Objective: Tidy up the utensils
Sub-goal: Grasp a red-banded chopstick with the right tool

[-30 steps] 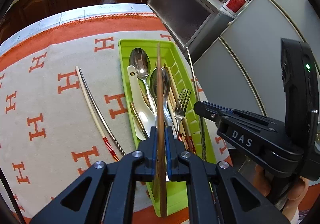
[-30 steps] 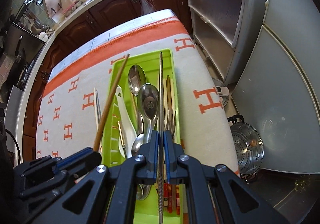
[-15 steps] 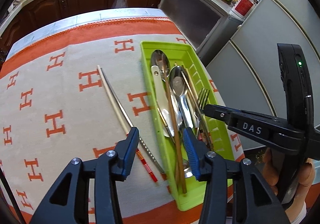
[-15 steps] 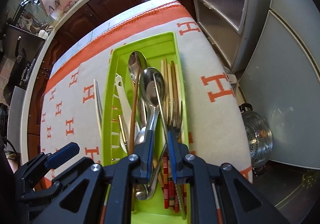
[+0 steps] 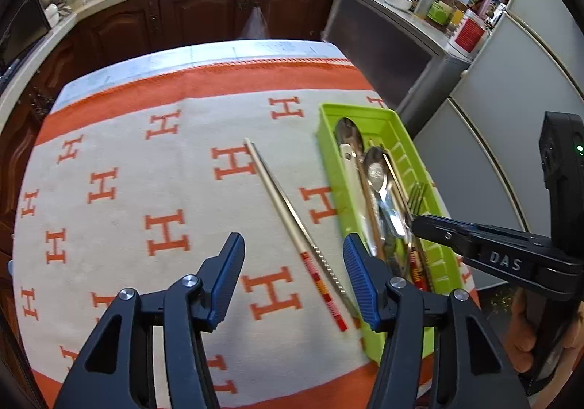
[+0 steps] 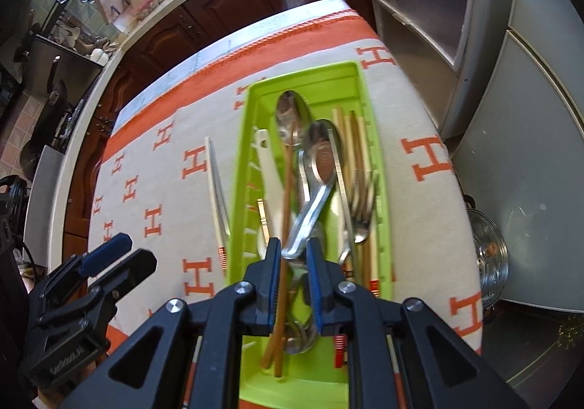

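Left gripper (image 5: 294,276) jaws spread wide, holding nothing, low centre of the left wrist frame above the orange-and-cream H-pattern cloth (image 5: 168,226). Two loose chopsticks on the cloth just left of the tray: a pale chopstick (image 5: 284,215) with red-striped end and a metal chopstick (image 5: 310,244) tight beside it, long axes running from upper left down to lower right, striped/ridged ends toward the camera, thin tips pointing away. Green tray (image 5: 365,110) sits at right of that frame, long axis roughly parallel to the sticks, slightly tilted. Right gripper (image 6: 294,261) is over the tray's near end, jaws narrowly apart, gripping nothing that I can tell (a brown wooden chopstick (image 6: 286,197) and a spoon handle pass between the fingers, contact unclear). Tray contents in the right wrist view: large steel spoon (image 6: 323,153), second spoon (image 6: 290,113) further up, white ceramic spoon (image 6: 268,168) at left, fork (image 6: 361,197) at right, wooden chopstick bundle (image 6: 352,139), all lengthwise along the tray. A steel pot (image 6: 487,259) is on the floor at far right.
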The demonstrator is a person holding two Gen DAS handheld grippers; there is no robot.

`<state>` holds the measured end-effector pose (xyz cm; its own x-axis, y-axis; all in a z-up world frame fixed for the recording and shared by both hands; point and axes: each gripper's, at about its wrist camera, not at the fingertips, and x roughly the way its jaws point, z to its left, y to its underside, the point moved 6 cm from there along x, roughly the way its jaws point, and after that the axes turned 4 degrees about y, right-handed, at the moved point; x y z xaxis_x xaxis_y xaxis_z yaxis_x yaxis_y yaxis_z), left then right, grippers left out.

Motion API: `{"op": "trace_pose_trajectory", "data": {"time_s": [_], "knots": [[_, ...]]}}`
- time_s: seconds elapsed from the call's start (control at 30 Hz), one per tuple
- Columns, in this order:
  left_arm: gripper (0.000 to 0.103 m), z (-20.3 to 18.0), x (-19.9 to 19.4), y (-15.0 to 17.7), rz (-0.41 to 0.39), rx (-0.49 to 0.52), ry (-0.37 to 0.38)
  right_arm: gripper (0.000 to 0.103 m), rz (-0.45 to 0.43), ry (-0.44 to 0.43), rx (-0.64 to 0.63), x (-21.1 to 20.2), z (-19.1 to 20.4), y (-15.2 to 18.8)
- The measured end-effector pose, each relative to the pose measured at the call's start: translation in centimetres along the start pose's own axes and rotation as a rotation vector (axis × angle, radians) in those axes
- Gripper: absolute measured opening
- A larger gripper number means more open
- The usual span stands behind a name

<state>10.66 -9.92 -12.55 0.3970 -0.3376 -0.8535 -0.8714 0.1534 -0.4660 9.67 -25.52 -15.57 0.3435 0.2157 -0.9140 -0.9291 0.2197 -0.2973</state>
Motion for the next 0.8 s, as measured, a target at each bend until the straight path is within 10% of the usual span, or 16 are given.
{"op": "trace_pose_trajectory", "data": {"time_s": [0.53, 0.8], "knots": [[0.055, 6.3, -2.7, -1.2, -0.103, -0.03, -0.157, 0.014, -0.004, -0.059, -0.192, 1.2, 8.6, -1.7], [0.055, 9.2, -2.0, -0.4, -0.08, -0.092, -0.141, 0.012, 0.105, 0.088, -0.271, 6.4, 10.7, -3.2]]}}
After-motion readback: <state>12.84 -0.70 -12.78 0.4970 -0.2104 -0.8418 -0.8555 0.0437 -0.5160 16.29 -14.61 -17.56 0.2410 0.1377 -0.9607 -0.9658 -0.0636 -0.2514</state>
